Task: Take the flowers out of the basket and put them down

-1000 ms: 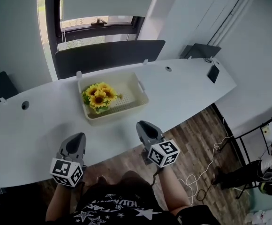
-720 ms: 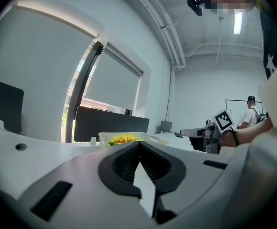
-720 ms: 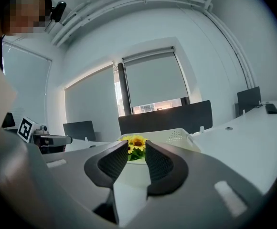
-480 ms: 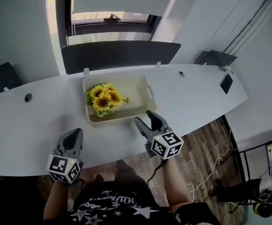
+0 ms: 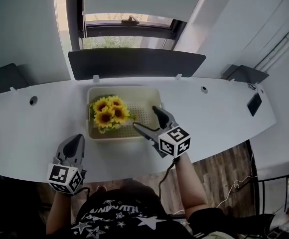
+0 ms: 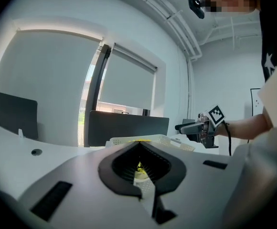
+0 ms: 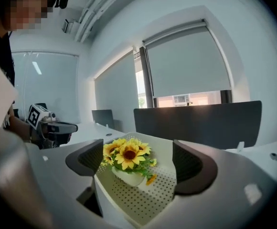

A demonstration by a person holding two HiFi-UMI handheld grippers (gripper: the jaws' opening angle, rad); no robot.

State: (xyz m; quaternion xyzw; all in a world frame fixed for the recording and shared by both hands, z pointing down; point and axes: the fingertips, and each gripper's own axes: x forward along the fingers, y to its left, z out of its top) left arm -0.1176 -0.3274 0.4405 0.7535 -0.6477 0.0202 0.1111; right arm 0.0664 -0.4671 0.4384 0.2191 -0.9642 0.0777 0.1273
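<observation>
A bunch of yellow sunflowers [image 5: 109,114] in a small white pot stands in the left half of a cream perforated basket [image 5: 126,88] on the white table. My right gripper [image 5: 145,117] hovers over the basket's near right corner. It is open, its jaws have just been opening, and nothing is between them. In the right gripper view the sunflowers [image 7: 126,154] stand ahead of the spread jaws, inside the basket [image 7: 143,199]. My left gripper [image 5: 75,139] is shut and empty at the table's near edge, left of the basket. In its own view the left gripper [image 6: 139,144] points at the basket [image 6: 169,140].
A dark partition screen [image 5: 134,62] runs along the table's far edge under a window. Cable holes [image 5: 33,100] [image 5: 203,89] sit in the tabletop on either side of the basket. A dark flat object [image 5: 254,103] lies at the table's far right end.
My right gripper has gone forward from the table's near edge to the basket and its jaws have spread from shut to wide. The left gripper has crept forward a little, still shut.
</observation>
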